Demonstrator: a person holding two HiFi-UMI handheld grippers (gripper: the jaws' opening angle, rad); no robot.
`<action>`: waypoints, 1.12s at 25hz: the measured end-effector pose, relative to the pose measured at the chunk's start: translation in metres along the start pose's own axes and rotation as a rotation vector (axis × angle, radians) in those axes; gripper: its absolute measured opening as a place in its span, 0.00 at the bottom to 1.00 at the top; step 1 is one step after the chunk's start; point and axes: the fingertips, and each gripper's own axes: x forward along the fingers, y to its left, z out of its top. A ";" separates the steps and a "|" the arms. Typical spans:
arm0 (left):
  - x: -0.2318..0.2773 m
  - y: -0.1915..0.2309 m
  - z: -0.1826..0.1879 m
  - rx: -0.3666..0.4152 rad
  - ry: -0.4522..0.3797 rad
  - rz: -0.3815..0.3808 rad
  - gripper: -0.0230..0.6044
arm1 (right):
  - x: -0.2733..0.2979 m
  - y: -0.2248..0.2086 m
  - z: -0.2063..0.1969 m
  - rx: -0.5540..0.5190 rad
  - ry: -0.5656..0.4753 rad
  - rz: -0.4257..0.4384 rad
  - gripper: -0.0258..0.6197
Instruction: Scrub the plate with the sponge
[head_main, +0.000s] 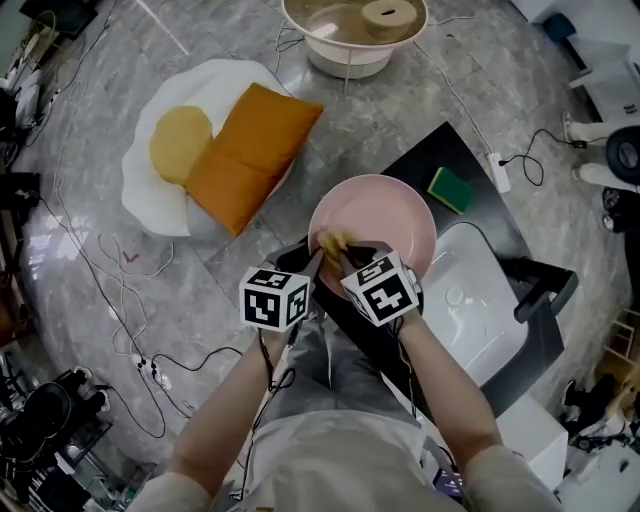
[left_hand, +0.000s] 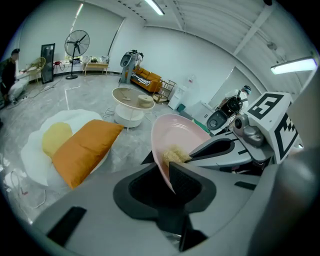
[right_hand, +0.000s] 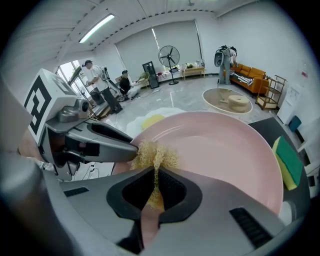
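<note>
Left gripper (left_hand: 169, 172): jaws clamped on the rim of the tilted round pink plate (left_hand: 177, 135)
Right gripper (right_hand: 154, 176): jaws pinched on a pale yellow fibrous sponge (right_hand: 155, 154), pressed against the plate's inner face
Plate: held over the edge of the black counter (head_main: 420, 160)
Counter: green-and-yellow rectangular pad (head_main: 451, 189), apart from the plate

**Bright, even light; hard fisheye at the edges**

Cool white light pours down from the ceiling strips (left_hand: 155, 7), bright and even. One strip on the right (left_hand: 295, 65) blows out to pure white. In the head view the marble floor (head_main: 80, 200) carries a soft sheen, and shadows stay faint. Both gripper views bend hard: walls curve and the corners go black. The pink plate (right_hand: 220, 150) reads sharp with no glare, and the sponge (right_hand: 155, 154) fibres are crisp. The left claw (left_hand: 162, 167) and right claw (right_hand: 156, 172) look soft and slightly out of focus close to the lens.
</note>
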 end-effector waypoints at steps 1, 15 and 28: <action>0.000 0.001 0.000 -0.004 0.000 -0.006 0.18 | 0.002 -0.001 0.004 -0.006 0.001 0.000 0.11; 0.002 0.010 0.011 -0.029 -0.003 0.007 0.13 | -0.009 -0.077 0.038 -0.040 0.002 -0.180 0.11; 0.011 0.023 0.035 -0.019 -0.054 0.085 0.08 | -0.052 -0.086 -0.039 -0.076 0.168 -0.226 0.11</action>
